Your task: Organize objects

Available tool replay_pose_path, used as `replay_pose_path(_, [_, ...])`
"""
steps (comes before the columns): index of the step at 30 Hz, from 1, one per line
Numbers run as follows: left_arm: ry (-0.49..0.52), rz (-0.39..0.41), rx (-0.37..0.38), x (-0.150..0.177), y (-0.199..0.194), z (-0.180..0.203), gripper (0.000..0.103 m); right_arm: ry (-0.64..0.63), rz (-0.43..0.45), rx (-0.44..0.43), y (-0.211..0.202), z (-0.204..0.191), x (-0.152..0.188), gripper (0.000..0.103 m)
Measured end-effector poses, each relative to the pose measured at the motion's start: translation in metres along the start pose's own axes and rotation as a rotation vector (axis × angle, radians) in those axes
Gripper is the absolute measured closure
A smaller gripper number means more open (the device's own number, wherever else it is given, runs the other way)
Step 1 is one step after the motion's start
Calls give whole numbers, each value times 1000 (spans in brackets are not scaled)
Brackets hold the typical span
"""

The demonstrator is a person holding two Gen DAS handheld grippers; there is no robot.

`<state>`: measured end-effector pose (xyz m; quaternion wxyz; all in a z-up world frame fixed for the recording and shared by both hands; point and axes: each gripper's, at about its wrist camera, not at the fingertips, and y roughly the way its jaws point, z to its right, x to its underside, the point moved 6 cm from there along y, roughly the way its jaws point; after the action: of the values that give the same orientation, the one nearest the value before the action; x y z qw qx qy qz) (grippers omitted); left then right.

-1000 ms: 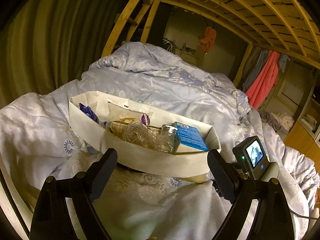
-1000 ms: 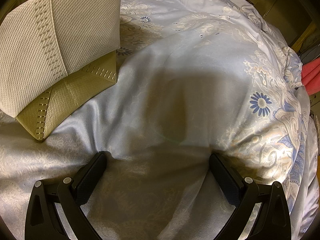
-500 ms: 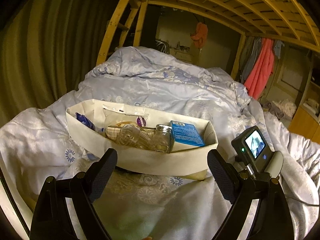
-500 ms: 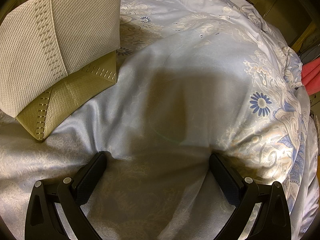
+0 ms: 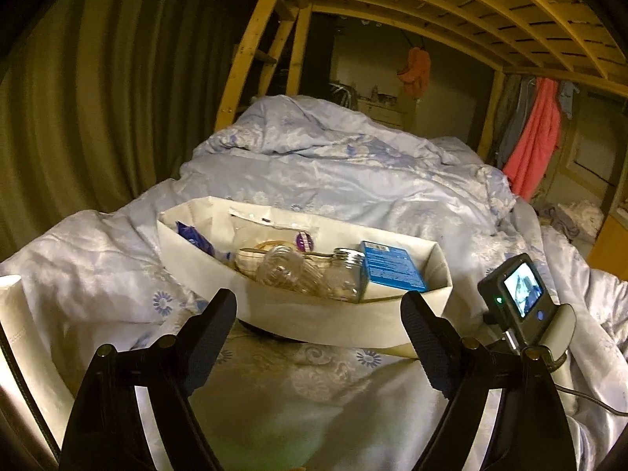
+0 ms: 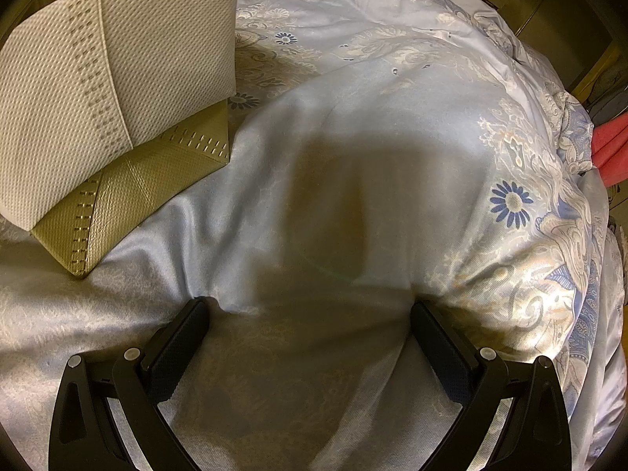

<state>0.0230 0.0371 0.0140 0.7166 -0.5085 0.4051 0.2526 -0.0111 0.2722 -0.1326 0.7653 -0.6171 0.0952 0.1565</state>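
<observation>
A white fabric storage bin (image 5: 314, 322) sits on the floral duvet (image 5: 353, 172). Inside it are a blue box (image 5: 390, 271), a glass jar with a metal lid (image 5: 345, 274), a clear plastic item (image 5: 280, 271), a purple packet (image 5: 192, 235) and a clear bag with a purple sticker (image 5: 274, 231). My left gripper (image 5: 318, 318) is open and empty, just short of the bin's near wall. My right gripper (image 6: 308, 325) is open and empty, pressed down on the duvet (image 6: 392, 137); the bin's corner (image 6: 117, 78) shows at its upper left.
The right gripper's camera unit (image 5: 518, 298) stands to the right of the bin. A wooden bunk frame (image 5: 451, 4) runs overhead. A green curtain (image 5: 98, 98) hangs on the left. A red garment (image 5: 533, 141) hangs at the right. White cloth (image 5: 23, 353) lies at the left edge.
My left gripper has pulled back and tilted up, so the bin looks smaller and farther. My right gripper has not moved.
</observation>
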Motion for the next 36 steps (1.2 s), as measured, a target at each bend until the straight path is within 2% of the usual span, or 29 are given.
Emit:
replay_pose_path(3, [-1, 17, -2, -2, -4, 0, 19, 0, 0, 0, 0, 0, 0, 0])
replay_pose_path(22, [74, 4, -28, 0, -4, 11, 19, 1, 0, 0, 1, 4, -1, 0])
replay_pose_path(28, [61, -14, -4, -3, -4, 5, 19, 2, 0, 0, 1, 4, -1, 0])
replay_pose_path(36, [24, -64, 76, -9, 0, -5, 19, 1, -3, 2, 3, 8, -2, 0])
